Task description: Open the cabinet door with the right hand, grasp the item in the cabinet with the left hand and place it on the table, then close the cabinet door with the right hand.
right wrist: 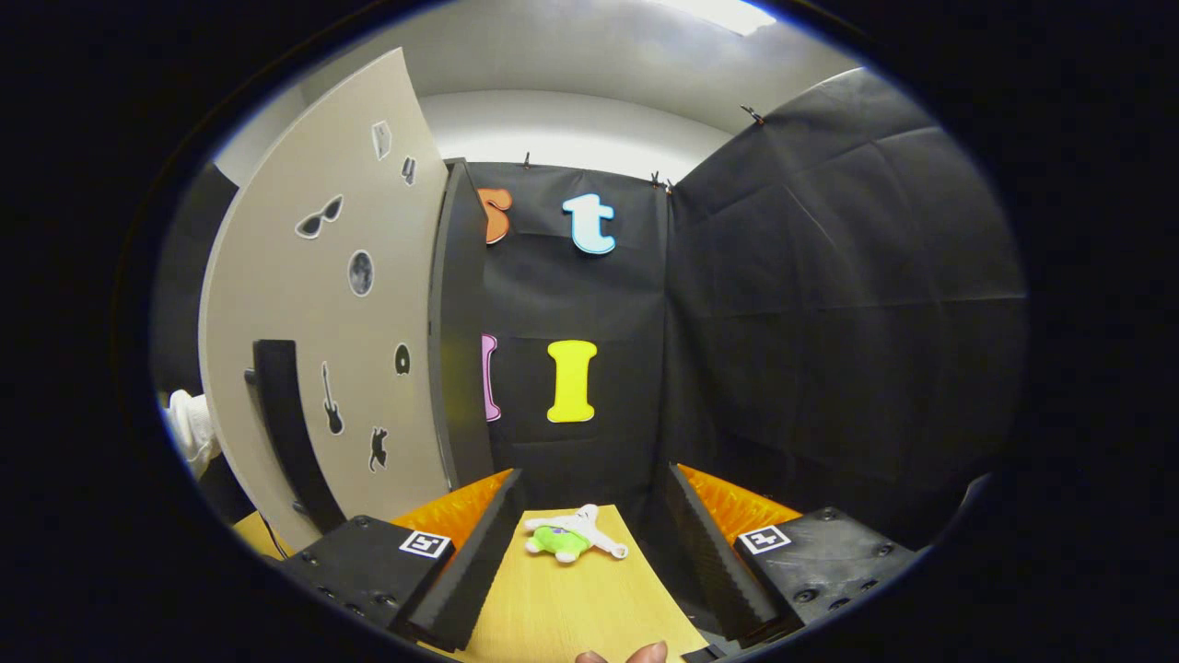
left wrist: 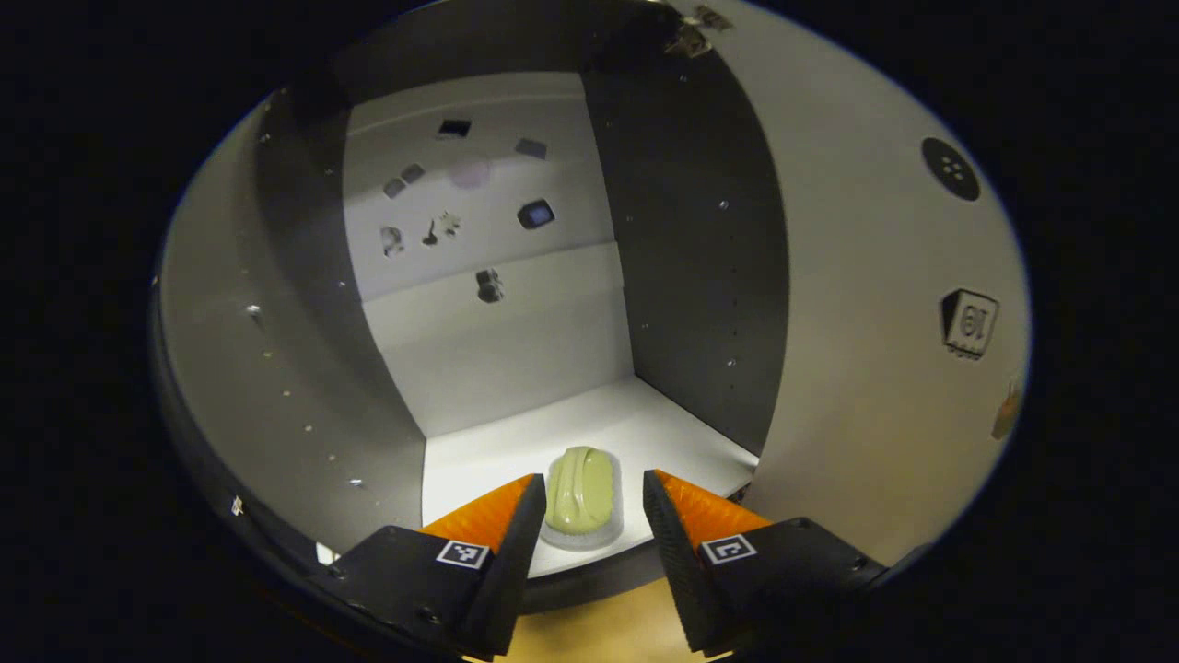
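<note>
In the left gripper view the cabinet (left wrist: 700, 276) stands open, and a pale green, ridged item (left wrist: 580, 497) on a clear base sits near the front edge of its white shelf (left wrist: 589, 424). My left gripper (left wrist: 586, 520) is open, its fingers on either side of the item and still apart from it. The open door (left wrist: 884, 350) hangs at the right. In the right gripper view my right gripper (right wrist: 589, 525) is open and holds nothing. The swung-out cabinet door (right wrist: 322, 350) with its dark bar handle (right wrist: 285, 424) stands to its left.
A small green and white plush toy (right wrist: 569, 539) lies on the wooden table (right wrist: 589, 608) ahead of the right gripper. Stickers dot the cabinet's back wall and the door. A white-sleeved hand (right wrist: 189, 428) shows past the door's left edge. Fingertips (right wrist: 636, 656) peek in at the bottom.
</note>
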{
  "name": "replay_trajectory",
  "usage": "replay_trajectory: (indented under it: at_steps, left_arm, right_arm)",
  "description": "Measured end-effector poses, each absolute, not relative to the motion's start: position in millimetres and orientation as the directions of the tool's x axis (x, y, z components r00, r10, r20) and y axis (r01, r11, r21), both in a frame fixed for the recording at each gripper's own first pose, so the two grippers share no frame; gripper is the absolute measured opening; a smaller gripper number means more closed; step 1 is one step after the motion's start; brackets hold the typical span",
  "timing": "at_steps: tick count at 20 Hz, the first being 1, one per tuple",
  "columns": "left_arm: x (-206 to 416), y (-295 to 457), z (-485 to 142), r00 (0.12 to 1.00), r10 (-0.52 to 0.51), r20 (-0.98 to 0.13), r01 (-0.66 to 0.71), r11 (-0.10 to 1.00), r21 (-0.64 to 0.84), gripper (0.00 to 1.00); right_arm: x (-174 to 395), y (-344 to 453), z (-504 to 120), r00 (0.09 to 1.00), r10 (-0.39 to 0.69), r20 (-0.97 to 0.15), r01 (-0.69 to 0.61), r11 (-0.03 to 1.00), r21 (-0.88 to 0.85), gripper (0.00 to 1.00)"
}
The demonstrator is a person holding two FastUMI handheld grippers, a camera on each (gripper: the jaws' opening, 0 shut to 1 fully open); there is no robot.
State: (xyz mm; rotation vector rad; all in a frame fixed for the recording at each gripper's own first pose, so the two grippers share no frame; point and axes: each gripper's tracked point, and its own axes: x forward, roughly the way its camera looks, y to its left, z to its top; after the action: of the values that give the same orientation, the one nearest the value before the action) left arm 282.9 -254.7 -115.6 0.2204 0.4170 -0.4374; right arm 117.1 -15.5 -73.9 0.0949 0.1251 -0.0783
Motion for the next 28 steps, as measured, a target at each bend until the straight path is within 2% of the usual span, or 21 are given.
replay_trajectory:
  at_steps: [2, 7, 9, 10, 12, 15, 16, 19, 28]
  left_arm:
    - [301.2, -258.4, -129.6, 0.799, -0.373, -0.472, 0.457, 0.887, 0.074, 0.65]
    - [337.2, -255.8, -163.9, 0.765, -0.318, -0.559, 0.455, 0.882, 0.12, 0.61]
    - [344.5, -259.5, -177.0, 0.748, -0.316, -0.584, 0.456, 0.883, 0.106, 0.53]
    - [346.9, -262.2, -181.5, 0.741, -0.319, -0.591, 0.458, 0.883, 0.098, 0.46]
    - [350.7, -263.8, -190.7, 0.728, -0.312, -0.611, 0.458, 0.884, 0.094, 0.48]
    - [350.2, -264.0, -188.5, 0.734, -0.308, -0.605, 0.449, 0.889, 0.092, 0.36]
    - [348.4, -262.9, -188.9, 0.736, -0.309, -0.602, 0.441, 0.894, 0.081, 0.27]
    - [337.9, -259.2, -178.6, 0.755, -0.32, -0.572, 0.422, 0.905, 0.051, 0.21]
    - [240.3, -224.6, -126.9, 0.805, -0.375, -0.46, 0.454, 0.889, 0.069, 0.2]
  right_arm:
    - [117.4, -21.4, -76.7, 0.987, -0.088, -0.135, 0.1, 0.991, 0.084, 0.97]
    - [121.8, -29.7, -79.6, 0.985, -0.102, -0.14, 0.113, 0.991, 0.074, 0.97]
    - [122.0, -30.5, -80.9, 0.984, -0.103, -0.147, 0.114, 0.991, 0.072, 0.97]
    - [121.3, -31.7, -81.8, 0.983, -0.105, -0.149, 0.116, 0.991, 0.067, 0.97]
    - [120.2, -34.4, -82.5, 0.982, -0.109, -0.154, 0.119, 0.991, 0.06, 0.97]
    - [118.6, -35.3, -82.2, 0.981, -0.114, -0.157, 0.125, 0.99, 0.06, 0.97]
    - [118.8, -34.7, -82.1, 0.981, -0.115, -0.156, 0.126, 0.99, 0.061, 0.97]
    - [116.9, -32.8, -78.8, 0.982, -0.116, -0.148, 0.127, 0.99, 0.063, 0.97]
    - [110.7, -13.2, -71.0, 0.988, -0.093, -0.127, 0.105, 0.99, 0.092, 0.97]
